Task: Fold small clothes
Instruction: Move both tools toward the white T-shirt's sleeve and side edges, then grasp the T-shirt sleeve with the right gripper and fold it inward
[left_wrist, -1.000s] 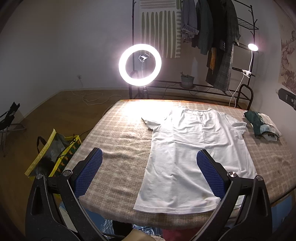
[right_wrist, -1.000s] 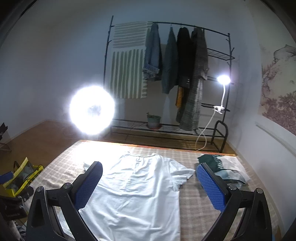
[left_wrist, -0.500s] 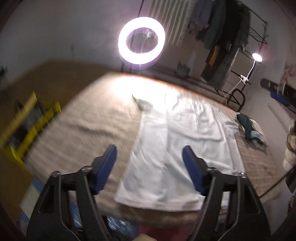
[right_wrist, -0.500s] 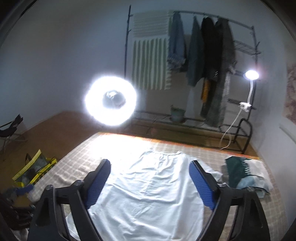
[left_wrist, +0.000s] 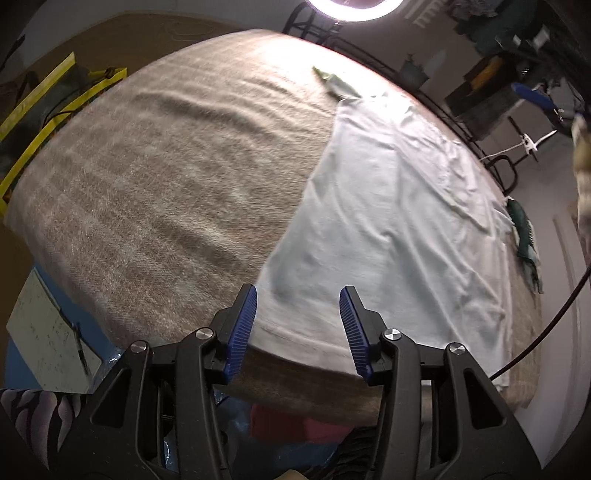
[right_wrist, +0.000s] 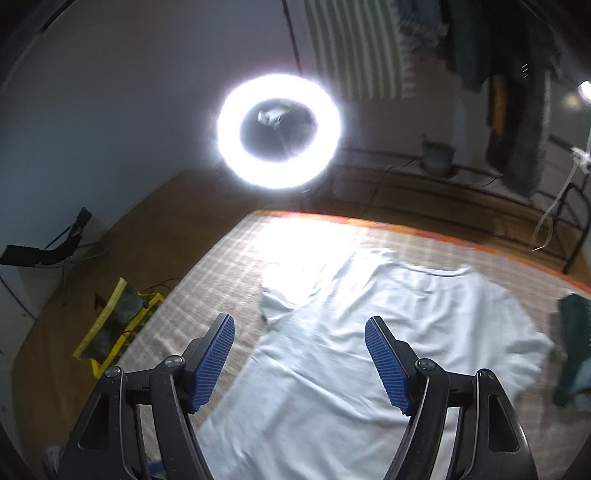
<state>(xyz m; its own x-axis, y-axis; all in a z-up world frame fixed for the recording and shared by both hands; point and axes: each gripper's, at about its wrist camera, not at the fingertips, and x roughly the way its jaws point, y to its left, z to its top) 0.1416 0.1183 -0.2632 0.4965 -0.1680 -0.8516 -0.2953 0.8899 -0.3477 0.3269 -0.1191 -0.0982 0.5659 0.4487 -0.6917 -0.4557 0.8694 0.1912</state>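
A white T-shirt (left_wrist: 391, 206) lies flat on the plaid-covered table (left_wrist: 166, 177), collar at the far end, hem at the near edge. My left gripper (left_wrist: 297, 325) is open and empty, low over the shirt's near left hem corner. In the right wrist view the shirt (right_wrist: 369, 350) fills the lower middle. My right gripper (right_wrist: 301, 363) is open and empty, above the shirt's left side near the left sleeve (right_wrist: 280, 291).
A folded dark green and white garment (left_wrist: 524, 236) lies at the table's right edge. A bright ring light (right_wrist: 277, 133) and a clothes rack (right_wrist: 509, 92) stand beyond the far edge. A yellow bag (right_wrist: 118, 325) sits on the floor at left.
Both grippers have dropped toward the shirt and narrowed their jaws. The left went down to the near hem corner; the right swung left toward the left sleeve.
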